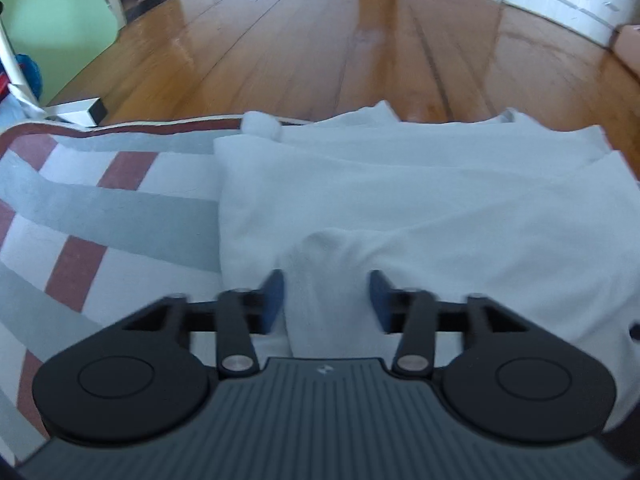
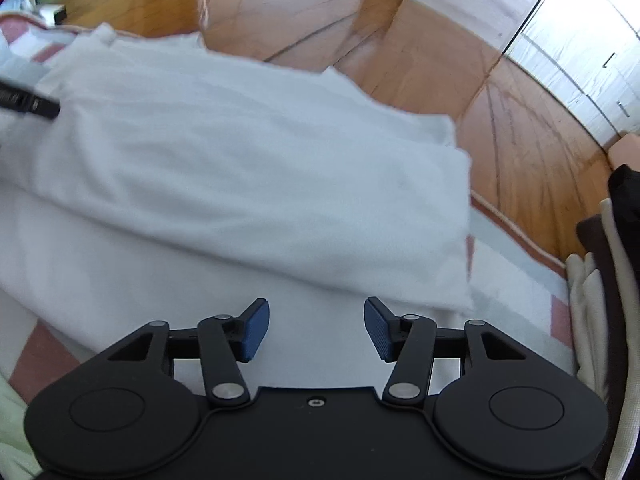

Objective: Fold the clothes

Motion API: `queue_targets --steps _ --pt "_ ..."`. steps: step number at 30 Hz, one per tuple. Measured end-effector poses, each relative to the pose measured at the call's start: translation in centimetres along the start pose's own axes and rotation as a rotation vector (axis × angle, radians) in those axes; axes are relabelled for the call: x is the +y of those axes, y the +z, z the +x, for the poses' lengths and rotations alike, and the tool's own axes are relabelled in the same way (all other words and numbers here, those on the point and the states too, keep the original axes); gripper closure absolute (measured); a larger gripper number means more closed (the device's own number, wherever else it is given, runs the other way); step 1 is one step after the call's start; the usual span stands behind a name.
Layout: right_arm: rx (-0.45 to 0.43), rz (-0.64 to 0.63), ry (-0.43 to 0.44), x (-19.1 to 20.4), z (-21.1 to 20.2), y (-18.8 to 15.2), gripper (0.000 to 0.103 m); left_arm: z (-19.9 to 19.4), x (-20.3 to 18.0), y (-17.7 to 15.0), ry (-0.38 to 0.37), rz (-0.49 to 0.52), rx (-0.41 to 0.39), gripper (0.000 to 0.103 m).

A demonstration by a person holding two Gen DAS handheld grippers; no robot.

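The left gripper [image 1: 326, 300] sits low in the frame with its blue pads [image 1: 274, 300] spread wide, and a raised hump of the white garment [image 1: 440, 208] stands up in the gap between them; the pads flank the fold but I can't say they pinch it. The cloth fills the middle and right of that view, folded over in layers, its far edge lying along the top of a blanket [image 1: 100, 208] striped in grey, white and brick red at the left. Beyond it, across the upper half, runs a glossy wooden floor [image 1: 320, 40].

The right gripper [image 2: 316, 328] is likewise open wide, blue pads [image 2: 256, 330] well apart, nothing between them but the flat white cloth below. The white garment [image 2: 240, 160] spreads across the centre and left of this view as a thick doubled slab, its corner at centre right. At the left edge a black bar [image 2: 28, 100] of the other tool pokes in beside the cloth. At the far right edge lie cream and dark fabrics [image 2: 600, 280], with white cupboard doors [image 2: 580, 40] in the upper right.
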State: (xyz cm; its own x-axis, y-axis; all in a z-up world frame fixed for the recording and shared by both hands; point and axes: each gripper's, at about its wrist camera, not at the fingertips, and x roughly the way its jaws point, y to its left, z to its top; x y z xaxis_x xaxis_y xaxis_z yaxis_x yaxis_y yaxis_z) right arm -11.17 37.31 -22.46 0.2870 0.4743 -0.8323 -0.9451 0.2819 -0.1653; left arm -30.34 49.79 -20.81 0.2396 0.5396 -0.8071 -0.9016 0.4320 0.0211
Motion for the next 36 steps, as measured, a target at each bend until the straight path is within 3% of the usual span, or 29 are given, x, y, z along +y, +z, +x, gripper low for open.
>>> queue_targets --steps 3,6,8,10,15,18,23,26,28,30,33,36 --pt "-0.074 0.043 0.042 -1.7 -0.6 0.2 0.045 -0.4 -0.5 -0.5 0.028 0.058 0.011 0.032" --pt "-0.188 0.098 0.144 -3.7 -0.1 0.2 0.045 0.2 -0.6 -1.0 0.052 0.050 0.056 0.032" --pt "-0.134 0.127 0.166 -4.6 2.0 0.5 0.045 0.9 -0.3 -1.5 0.080 0.014 0.087 0.032" --pt "-0.077 0.165 0.143 -5.5 3.4 -0.1 0.052 0.9 0.1 -1.8 0.081 -0.008 0.083 0.031" --pt "-0.036 0.249 0.103 -7.4 3.0 -2.2 0.052 0.3 0.7 -2.0 0.094 -0.013 0.089 0.031" --pt "-0.010 0.292 0.072 -8.8 2.4 -3.2 0.048 -0.8 1.6 -2.2 0.064 -0.065 0.089 0.031" --pt "-0.036 0.520 0.213 -13.9 2.1 -4.2 0.039 -3.2 2.8 -2.6 -0.073 -0.155 0.073 0.031" --pt "-0.021 0.668 0.352 -16.2 4.4 -4.7 0.039 -4.2 1.6 -2.7 -0.137 -0.106 0.058 0.031" --pt "-0.037 0.721 0.379 -16.5 5.1 -5.2 0.037 -4.5 0.6 -2.7 -0.155 -0.091 0.036 0.032" --pt "-0.052 0.691 0.367 -15.8 5.2 -5.0 0.037 -4.7 -0.2 -2.8 -0.171 -0.092 0.022 0.034" --pt "-0.069 0.603 0.280 -14.7 5.4 -4.2 0.037 -4.2 -0.6 -2.8 -0.195 -0.110 0.030 0.034" --pt "-0.094 0.627 0.258 -15.1 5.7 -4.0 0.037 -3.9 -1.0 -2.8 -0.207 -0.101 0.045 0.034"
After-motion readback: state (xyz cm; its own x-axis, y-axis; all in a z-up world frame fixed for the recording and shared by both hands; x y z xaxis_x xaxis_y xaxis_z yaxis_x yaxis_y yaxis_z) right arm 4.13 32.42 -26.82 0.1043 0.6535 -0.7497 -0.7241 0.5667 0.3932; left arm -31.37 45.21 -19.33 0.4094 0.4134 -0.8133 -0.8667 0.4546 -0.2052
